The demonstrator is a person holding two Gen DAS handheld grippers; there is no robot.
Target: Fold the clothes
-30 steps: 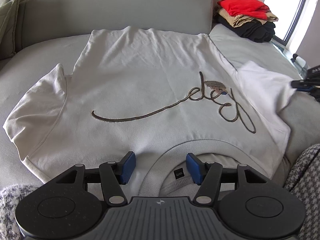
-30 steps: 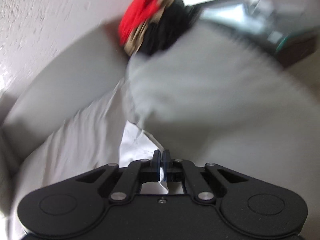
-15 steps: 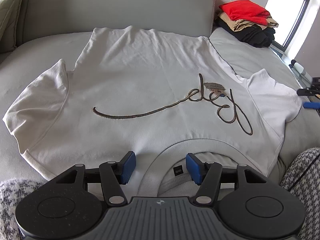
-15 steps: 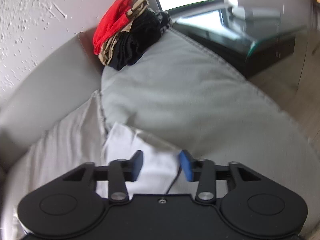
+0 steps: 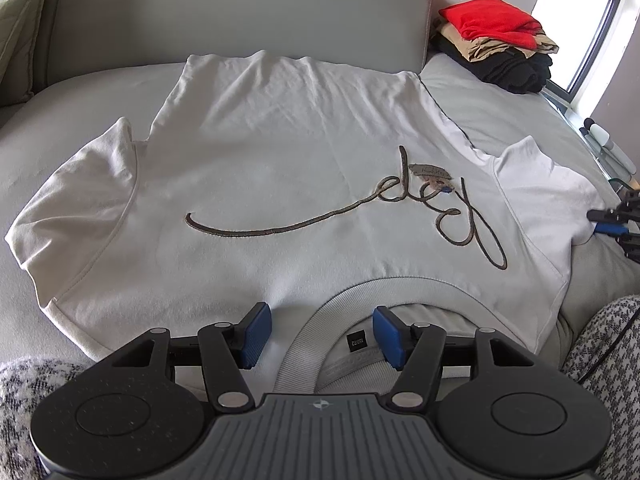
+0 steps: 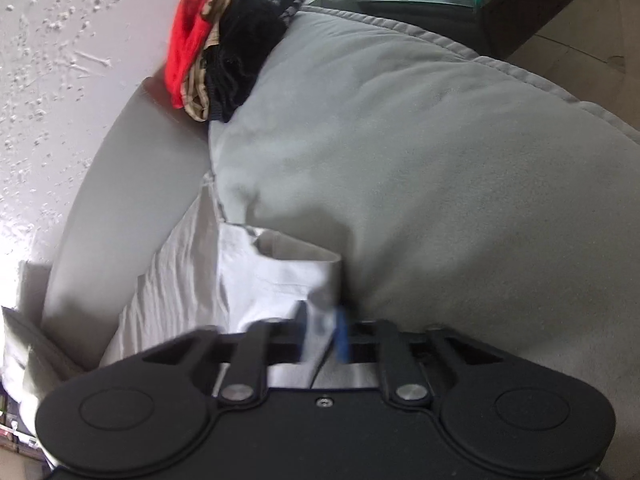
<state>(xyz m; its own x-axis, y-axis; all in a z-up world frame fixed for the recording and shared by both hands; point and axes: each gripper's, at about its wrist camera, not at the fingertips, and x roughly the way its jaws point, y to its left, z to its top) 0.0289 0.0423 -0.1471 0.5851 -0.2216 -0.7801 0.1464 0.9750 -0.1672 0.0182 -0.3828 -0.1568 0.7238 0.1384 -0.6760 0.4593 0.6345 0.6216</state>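
1. Shirt [image 5: 280, 168]: white, script lettering on the chest, spread flat on the grey sofa [image 5: 240, 12], collar toward me.
2. My left gripper [image 5: 318, 334]: fingers spread, straddling the collar [image 5: 304, 344]; pads clear of the cloth.
3. My right gripper [image 6: 322, 338]: fingers pressed together, pinching the hem of the sleeve [image 6: 280, 276] at the shirt's right edge.
4. Folded pile [image 5: 496, 44]: red on top, tan, then black, on the sofa's far right corner, well apart from the shirt.
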